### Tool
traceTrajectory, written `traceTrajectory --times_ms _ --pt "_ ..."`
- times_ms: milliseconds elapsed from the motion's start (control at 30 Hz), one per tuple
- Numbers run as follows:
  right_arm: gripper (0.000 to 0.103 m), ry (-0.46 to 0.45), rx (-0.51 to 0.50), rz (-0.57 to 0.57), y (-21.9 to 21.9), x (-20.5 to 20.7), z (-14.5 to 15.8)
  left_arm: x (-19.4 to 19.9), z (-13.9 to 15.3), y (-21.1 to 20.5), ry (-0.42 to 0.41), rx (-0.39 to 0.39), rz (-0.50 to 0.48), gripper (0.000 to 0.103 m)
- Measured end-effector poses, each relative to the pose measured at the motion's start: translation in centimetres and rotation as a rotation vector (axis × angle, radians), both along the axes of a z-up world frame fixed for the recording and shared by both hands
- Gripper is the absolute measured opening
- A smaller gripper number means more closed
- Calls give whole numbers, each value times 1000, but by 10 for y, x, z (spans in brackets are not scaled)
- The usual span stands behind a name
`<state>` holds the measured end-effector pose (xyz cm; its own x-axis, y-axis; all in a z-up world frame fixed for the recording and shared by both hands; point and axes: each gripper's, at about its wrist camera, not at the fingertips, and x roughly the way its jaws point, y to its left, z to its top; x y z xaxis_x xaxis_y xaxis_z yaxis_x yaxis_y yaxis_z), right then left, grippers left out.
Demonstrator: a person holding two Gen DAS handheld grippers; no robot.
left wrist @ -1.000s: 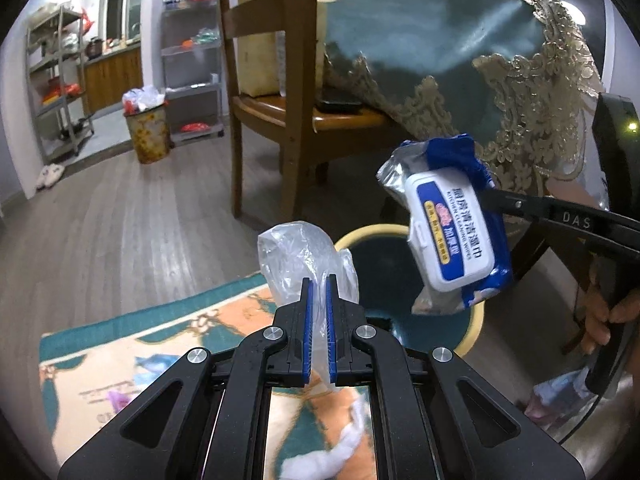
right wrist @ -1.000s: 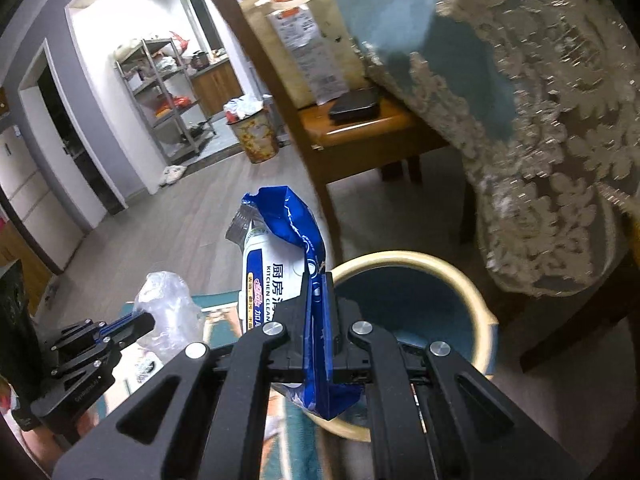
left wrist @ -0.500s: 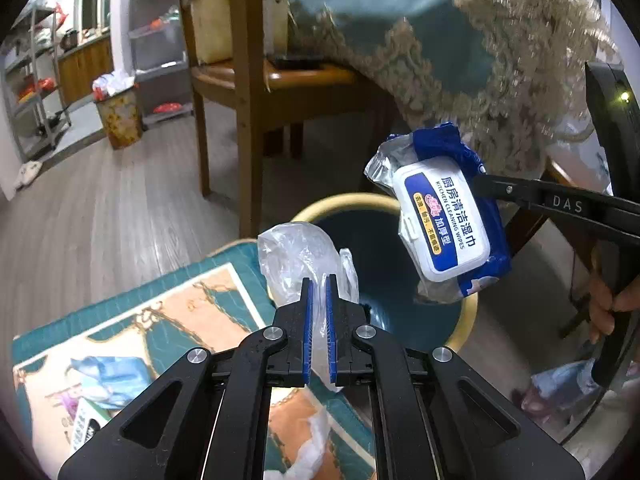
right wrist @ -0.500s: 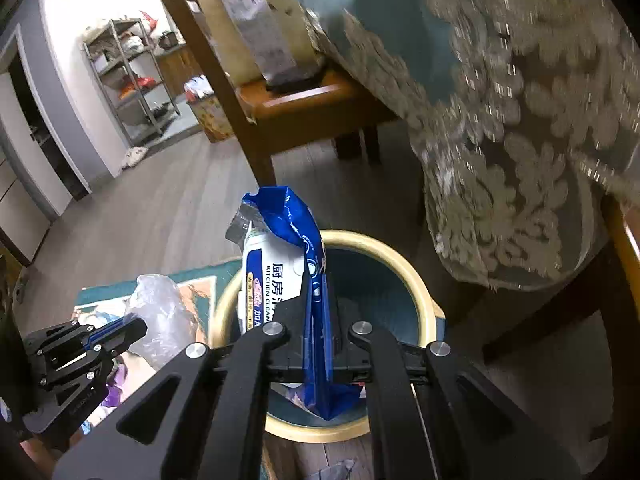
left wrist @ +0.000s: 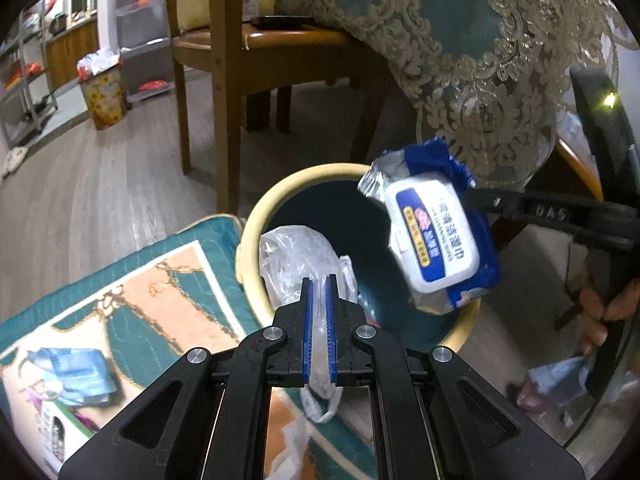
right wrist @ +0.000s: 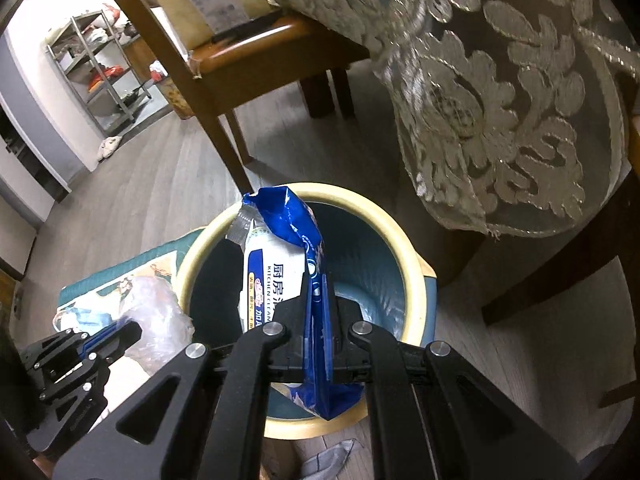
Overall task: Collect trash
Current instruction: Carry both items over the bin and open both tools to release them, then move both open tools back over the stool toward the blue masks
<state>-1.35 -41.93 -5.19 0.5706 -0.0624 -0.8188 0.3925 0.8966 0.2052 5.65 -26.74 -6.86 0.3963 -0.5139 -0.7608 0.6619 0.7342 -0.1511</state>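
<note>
My left gripper is shut on a crumpled clear plastic bag and holds it over the near rim of a round bin with a cream rim and dark teal inside. My right gripper is shut on a blue and white wet-wipes pack and holds it above the bin's opening. The pack and right gripper also show in the left wrist view. The left gripper with the bag shows low left in the right wrist view.
A teal and orange mat lies left of the bin with a blue face mask on it. A wooden chair and a table's teal lace cloth stand behind. Crumpled items lie on the floor.
Both grippers have moved forward and down toward the bin. The plastic bag now overlaps the bin's rim and the wipes pack hangs over its opening.
</note>
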Motion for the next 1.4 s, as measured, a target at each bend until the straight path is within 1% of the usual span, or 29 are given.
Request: traceTrajectory --times_ms 167,333,433,467,533,600,667,700,733,767,800,833,867,900,933,1000,1067,1100,1167,1300,1400 --pt "4 22 -10 -7 0 2 -7 4 -3 -5 46 -55 20 7" --pt "6 22 -5 -17 -5 1 -8 3 -5 -13 54 -66 0 7" --pt "9 32 -5 -15 -6 1 -9 3 -6 -15 45 -55 2 14" --pt "13 32 -2 -16 -5 1 -8 3 -6 -15 41 -51 3 17" --pt "15 23 0 -15 -3 2 -5 3 -4 -14 28 -45 5 28" --pt "17 14 -3 -8 -1 2 -1 2 -3 -12 14 -44 6 34" --pt "26 2 -5 1 2 3 3 1 0 -11 -1 -36 6 37" --pt "38 -6 -7 4 5 3 6 0 2 -9 -8 -34 5 40" --pt "49 -19 -15 7 7 3 9 -1 5 -7 -18 -33 6 46" --pt "53 -24 -17 8 8 2 11 -2 7 -4 -27 -32 9 50" --pt "59 -32 -18 11 10 2 14 -4 10 -1 -41 -30 14 56" --pt "69 -41 -16 13 12 1 18 -5 13 2 -49 -30 17 64" --pt "77 -53 -10 10 13 -1 21 -7 17 7 -62 -28 27 69" --pt "89 -63 -5 5 14 -4 24 -9 20 12 -75 -28 36 76" --pt "96 -75 2 -4 16 -8 28 -12 25 20 -90 -32 47 81" --pt "97 -96 31 -16 21 -15 37 -17 32 32 -112 -29 58 85" --pt "97 -114 58 -14 27 -20 44 -22 40 45 -145 -8 71 89" --pt "97 -131 68 -8 33 -25 49 -25 43 51 -158 -1 77 90" --pt "97 -141 60 3 41 -31 54 -30 55 68 -177 1 98 91" --pt "97 -153 22 42 64 -46 63 -40 75 98 -170 -49 136 92" --pt "97 -158 17 59 79 -58 66 -51 87 117 -186 -45 165 92"
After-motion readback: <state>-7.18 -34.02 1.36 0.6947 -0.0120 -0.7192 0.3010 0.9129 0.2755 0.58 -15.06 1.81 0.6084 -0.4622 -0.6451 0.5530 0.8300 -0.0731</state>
